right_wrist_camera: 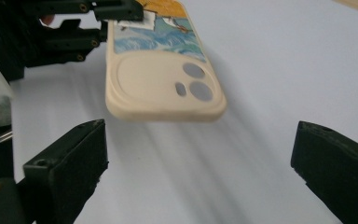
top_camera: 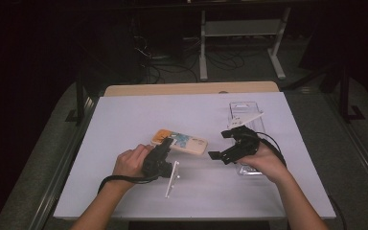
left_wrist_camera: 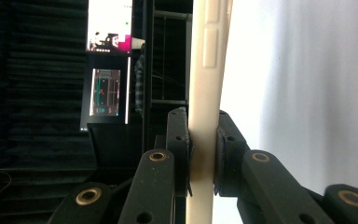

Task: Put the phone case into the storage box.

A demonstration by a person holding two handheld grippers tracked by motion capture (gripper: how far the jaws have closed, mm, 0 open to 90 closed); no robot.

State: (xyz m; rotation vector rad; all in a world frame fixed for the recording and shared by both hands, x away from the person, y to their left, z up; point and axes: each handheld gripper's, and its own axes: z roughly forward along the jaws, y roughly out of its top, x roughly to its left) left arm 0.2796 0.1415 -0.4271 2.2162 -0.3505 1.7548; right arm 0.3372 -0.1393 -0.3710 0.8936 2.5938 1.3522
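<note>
A cream phone case (top_camera: pixel 188 143) with a blue and orange picture is held just above the white table (top_camera: pixel 139 115). My left gripper (top_camera: pixel 164 142) is shut on its left end; in the left gripper view the jaws (left_wrist_camera: pixel 204 154) pinch the case's cream edge (left_wrist_camera: pixel 206 70). My right gripper (top_camera: pixel 219 144) stands open just right of the case, nothing between its fingers. In the right gripper view the wide-open jaws (right_wrist_camera: pixel 200 144) face the case's camera-cutout end (right_wrist_camera: pixel 163 88), with the left gripper (right_wrist_camera: pixel 74 25) gripping its far end.
A clear plastic box (top_camera: pixel 242 109) lies on the table at the right, partly under my right hand. A wooden strip (top_camera: pixel 191 88) edges the table's far side. Beyond it stand a desk frame (top_camera: pixel 239 33) and floor cables.
</note>
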